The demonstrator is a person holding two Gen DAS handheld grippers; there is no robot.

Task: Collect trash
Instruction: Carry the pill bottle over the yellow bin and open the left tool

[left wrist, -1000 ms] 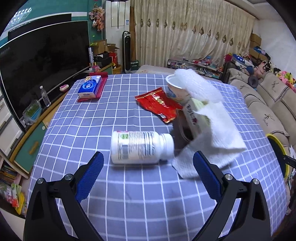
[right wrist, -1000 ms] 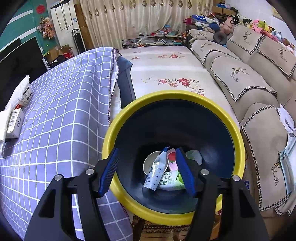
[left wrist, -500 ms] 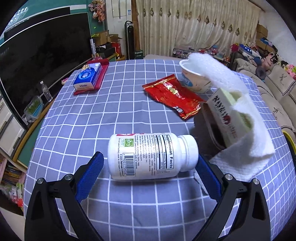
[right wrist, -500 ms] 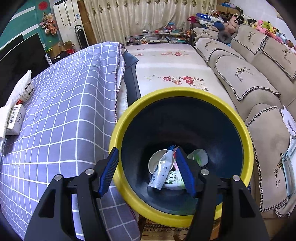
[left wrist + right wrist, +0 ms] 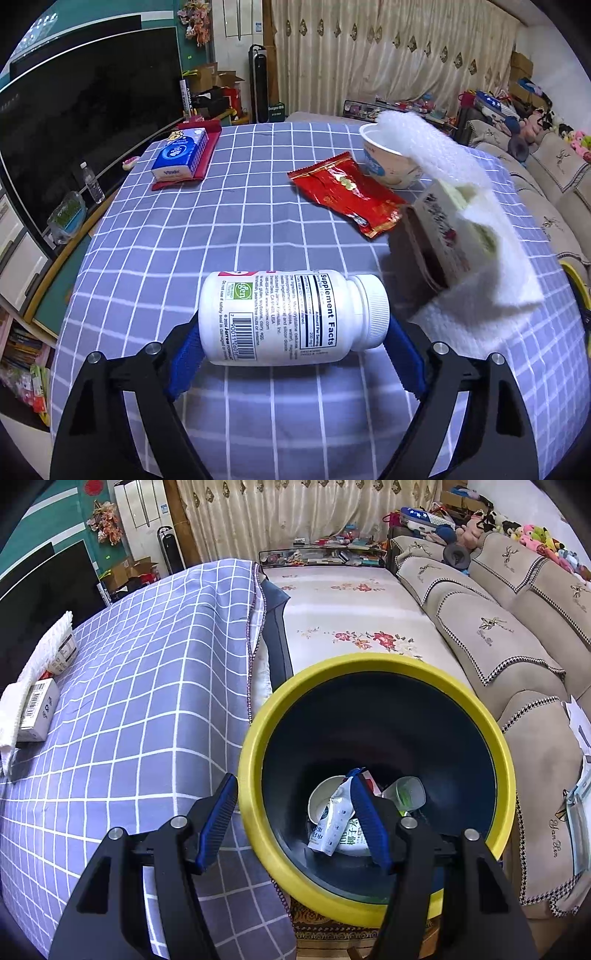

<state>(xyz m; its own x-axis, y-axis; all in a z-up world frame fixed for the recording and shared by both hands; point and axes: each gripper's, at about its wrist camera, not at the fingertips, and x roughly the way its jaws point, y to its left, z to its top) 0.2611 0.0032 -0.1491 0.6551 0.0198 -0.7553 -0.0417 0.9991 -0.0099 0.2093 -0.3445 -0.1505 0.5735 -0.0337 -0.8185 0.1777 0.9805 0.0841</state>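
On checked tablecloth, supplement bottle lies sideways, cap right, between closing left gripper fingers.

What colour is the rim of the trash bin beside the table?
Yellow rim on a dark navy bin; clearest in the right wrist view.

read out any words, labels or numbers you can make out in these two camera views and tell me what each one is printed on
"Supplement Facts": white bottle lying between the closing left gripper fingers; its fine print is too small.
"Vinda": blue tissue pack.
"100": carton in the yellow-rimmed bin; the characters beside it are unclear.
Red wrapper, tan box, bowl: print unreadable.
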